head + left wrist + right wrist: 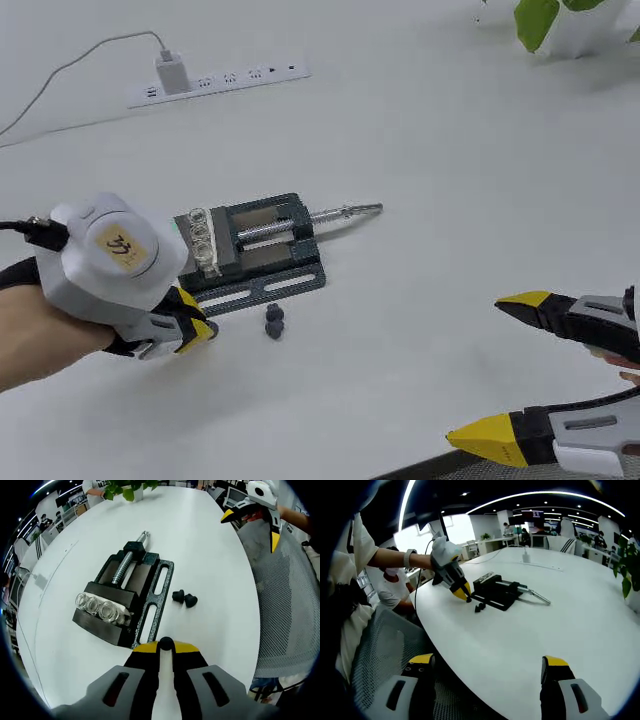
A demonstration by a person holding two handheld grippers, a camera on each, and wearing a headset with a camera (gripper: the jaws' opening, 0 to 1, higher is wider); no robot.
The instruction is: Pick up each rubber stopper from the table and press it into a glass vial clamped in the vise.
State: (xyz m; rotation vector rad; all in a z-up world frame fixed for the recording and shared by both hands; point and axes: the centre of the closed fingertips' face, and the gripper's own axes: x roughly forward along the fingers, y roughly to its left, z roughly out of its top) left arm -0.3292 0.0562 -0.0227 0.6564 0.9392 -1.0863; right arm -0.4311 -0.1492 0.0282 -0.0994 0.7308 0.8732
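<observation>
Rubber stoppers [274, 320], two and dark, are seen in the head view lying touching each other on the white table [430, 180], just near of the vise [262, 250]. Three glass vials [203, 240] are held upright in a row at the vise's left end. The left gripper [203, 328] is found at the near left, just beside the vise, its jaws closed together. The right gripper [475, 370] is seen at the near right, well apart from the vise, with its jaws spread wide. A power strip [215, 80] lies at the far left and a plant [540, 15] at the far right.

In the left gripper view, a held stopper [165, 643] is pinched between the closed tips of the left gripper [165, 648]. Beyond it the vise [131, 587], the vials [97, 607] and the loose stoppers [184, 598] are shown, with the right gripper [251, 527] far off.

In the right gripper view, the right gripper [487, 661] is shown with nothing between its parted jaws. Across the table [545, 625], the left gripper [465, 594] is seen just above the loose stoppers [480, 607], beside the vise [497, 592].
</observation>
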